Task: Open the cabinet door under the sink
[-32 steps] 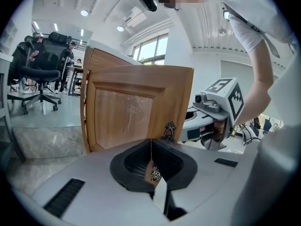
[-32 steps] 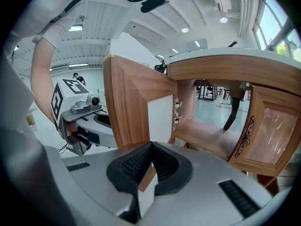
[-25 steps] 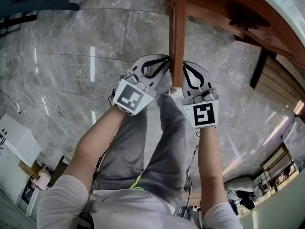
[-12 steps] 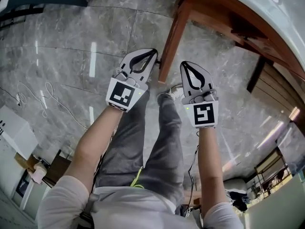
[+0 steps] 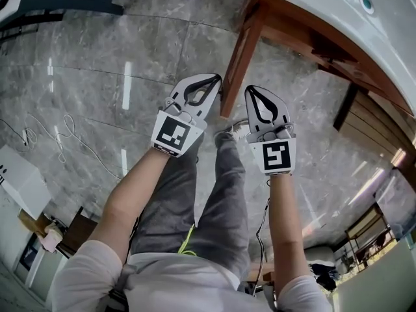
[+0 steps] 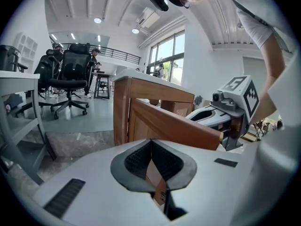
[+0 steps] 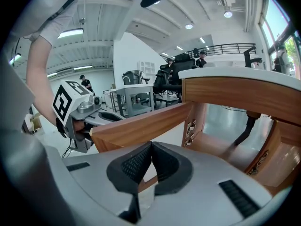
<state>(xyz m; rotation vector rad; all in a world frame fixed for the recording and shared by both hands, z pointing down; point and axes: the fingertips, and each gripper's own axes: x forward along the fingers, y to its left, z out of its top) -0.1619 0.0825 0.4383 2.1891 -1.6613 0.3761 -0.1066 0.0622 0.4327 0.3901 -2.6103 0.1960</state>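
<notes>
The wooden cabinet door [image 5: 239, 57] stands open and shows edge-on, hanging out from the cabinet under the white sink counter [image 5: 338, 18]. My left gripper [image 5: 218, 78] is shut and empty, its tips just left of the door's free edge. My right gripper [image 5: 249, 90] is shut and empty too, just right of that edge. In the left gripper view the door [image 6: 174, 126] runs across beyond the closed jaws [image 6: 151, 140], with the right gripper [image 6: 225, 109] behind it. In the right gripper view the door [image 7: 141, 124] crosses above the closed jaws [image 7: 151, 144], and the open cabinet interior [image 7: 225, 149] lies to the right.
The person's grey trouser legs [image 5: 214, 194] stand on the marble floor below the grippers. Cables [image 5: 58, 135] and a white box [image 5: 23, 187] lie at the left. A dark slanted pipe [image 5: 344, 106] sits inside the cabinet. An office chair [image 6: 70, 74] and a white table frame [image 6: 19, 102] stand farther off.
The grippers flanked the door's edge one second ago; they have since drawn back and sit apart from it. The sink counter has come into the top right of the head view.
</notes>
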